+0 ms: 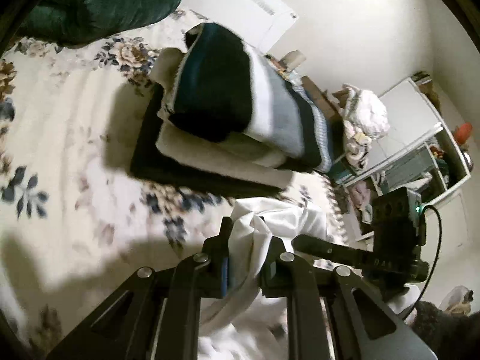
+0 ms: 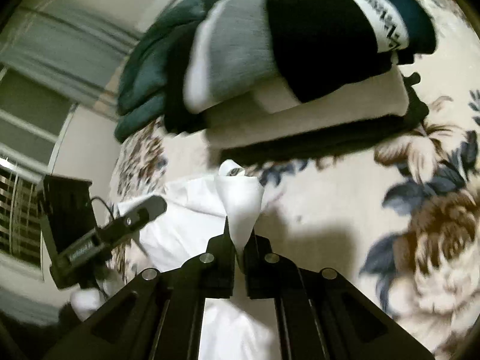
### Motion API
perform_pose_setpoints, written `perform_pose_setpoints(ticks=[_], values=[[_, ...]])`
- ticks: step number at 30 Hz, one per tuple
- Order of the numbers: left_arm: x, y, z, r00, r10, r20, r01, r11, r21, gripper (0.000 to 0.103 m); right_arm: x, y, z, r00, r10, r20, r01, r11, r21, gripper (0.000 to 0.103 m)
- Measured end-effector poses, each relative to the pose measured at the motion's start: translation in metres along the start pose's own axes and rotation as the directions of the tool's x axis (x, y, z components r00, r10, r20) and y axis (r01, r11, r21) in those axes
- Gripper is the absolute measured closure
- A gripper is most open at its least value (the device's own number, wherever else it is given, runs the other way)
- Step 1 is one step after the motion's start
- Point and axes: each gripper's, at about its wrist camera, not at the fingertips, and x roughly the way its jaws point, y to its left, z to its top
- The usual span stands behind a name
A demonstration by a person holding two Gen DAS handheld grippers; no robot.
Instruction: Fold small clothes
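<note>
A white garment (image 1: 279, 219) hangs between both grippers above the floral bedspread (image 1: 75, 114). My left gripper (image 1: 249, 240) is shut on a bunched edge of it. My right gripper (image 2: 240, 240) is shut on another corner of the white garment (image 2: 240, 201), which sticks up in a cone between the fingers. The right gripper also shows in the left wrist view (image 1: 360, 255), and the left gripper shows in the right wrist view (image 2: 141, 213). A stack of folded clothes (image 1: 240, 111), dark, grey and cream, lies on the bed just beyond, also in the right wrist view (image 2: 300, 60).
A dark green cushion (image 1: 99, 3) lies at the bed's far side, also in the right wrist view (image 2: 150, 69). White shelves with cluttered items (image 1: 420, 156) and a pile of light clothes (image 1: 366, 114) stand past the bed edge. A window with blinds (image 2: 18, 210) is at the left.
</note>
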Motion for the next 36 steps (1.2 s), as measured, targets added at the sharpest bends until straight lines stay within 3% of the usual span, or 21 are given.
perform_pose_setpoints(ticks=[4,5,6,8,10,12,13,15,16,18,21,23,26,29,31,32,33,34,35,36], values=[[-0.036,-0.015,-0.057,1.000,-0.006,-0.031,0.005,1.000,-0.013,0.085,-0.054,-0.001,-0.051,0.999,0.037,-0.027,-0.038,0.998,-0.047,0.099],[-0.041,-0.014,-0.072,0.999,0.002,-0.051,-0.003,1.000,-0.029,0.077,-0.064,-0.003,-0.065,0.998,0.043,-0.043,-0.045,0.998,-0.049,0.099],[-0.049,-0.012,-0.095,0.996,0.030,-0.083,-0.035,0.997,-0.062,0.062,-0.070,-0.004,-0.080,0.996,0.051,-0.070,-0.055,0.997,-0.050,0.099],[-0.060,-0.009,-0.134,0.988,0.052,-0.147,-0.070,0.990,-0.119,0.048,-0.079,-0.013,-0.114,0.985,0.079,-0.155,-0.085,0.996,-0.028,0.098],[-0.069,-0.005,-0.168,0.971,0.087,-0.222,-0.123,0.980,-0.156,0.048,-0.074,-0.019,-0.148,0.968,0.074,-0.240,-0.076,0.997,0.002,0.093],[-0.074,0.003,-0.198,0.944,0.112,-0.311,-0.176,0.966,-0.187,0.048,-0.066,-0.024,-0.179,0.943,0.043,-0.329,-0.045,0.999,0.001,0.079],[-0.079,0.007,-0.210,0.933,0.121,-0.340,-0.197,0.960,-0.198,0.048,-0.064,-0.028,-0.194,0.928,0.013,-0.373,-0.017,1.000,-0.007,0.077],[-0.089,0.014,-0.223,0.916,0.147,-0.372,-0.238,0.948,-0.212,0.048,-0.064,-0.037,-0.211,0.904,-0.008,-0.427,0.005,1.000,-0.008,0.059],[-0.091,0.017,-0.222,0.915,0.154,-0.372,-0.247,0.944,-0.217,0.048,-0.065,-0.043,-0.216,0.894,-0.015,-0.448,0.018,1.000,0.002,0.054],[-0.095,0.022,-0.209,0.924,0.179,-0.337,-0.258,0.943,-0.209,0.048,-0.068,-0.054,-0.217,0.894,-0.023,-0.448,0.039,0.999,0.027,0.048],[-0.082,0.031,-0.172,0.945,0.193,-0.264,-0.246,0.952,-0.181,0.047,-0.081,-0.071,-0.201,0.920,-0.001,-0.392,0.047,0.993,0.108,0.039],[-0.063,0.036,-0.150,0.955,0.196,-0.223,-0.232,0.961,-0.148,0.040,-0.090,-0.085,-0.186,0.949,0.012,-0.314,0.045,0.984,0.175,0.035],[-0.017,0.056,-0.126,0.961,0.156,-0.227,-0.189,0.973,-0.135,0.040,-0.082,-0.107,-0.162,0.975,0.061,-0.215,0.003,0.958,0.285,0.027],[0.033,0.073,-0.117,0.951,0.094,-0.294,-0.146,0.977,-0.159,0.040,-0.045,-0.129,-0.144,0.972,0.120,-0.205,-0.036,0.928,0.372,0.027],[0.050,0.075,-0.120,0.940,0.097,-0.327,-0.153,0.976,-0.152,0.042,-0.016,-0.139,-0.139,0.962,0.136,-0.238,-0.033,0.918,0.394,0.027],[0.051,0.073,-0.121,0.943,0.102,-0.315,-0.153,0.978,-0.141,0.042,-0.002,-0.141,-0.140,0.951,0.159,-0.266,-0.040,0.914,0.404,0.027],[0.048,0.067,-0.121,0.945,0.120,-0.303,-0.161,0.981,-0.111,0.053,0.008,-0.143,-0.139,0.944,0.174,-0.280,-0.044,0.908,0.416,0.027],[0.047,0.063,-0.122,0.944,0.125,-0.306,-0.161,0.982,-0.095,0.063,0.012,-0.142,-0.139,0.943,0.180,-0.281,-0.051,0.910,0.411,0.028],[0.044,0.061,-0.121,0.944,0.131,-0.304,-0.165,0.982,-0.088,0.084,0.014,-0.138,-0.137,0.943,0.183,-0.279,-0.062,0.918,0.391,0.049],[0.041,0.061,-0.120,0.946,0.119,-0.301,-0.156,0.983,-0.101,0.086,0.015,-0.134,-0.136,0.940,0.172,-0.293,-0.053,0.925,0.375,0.068]])
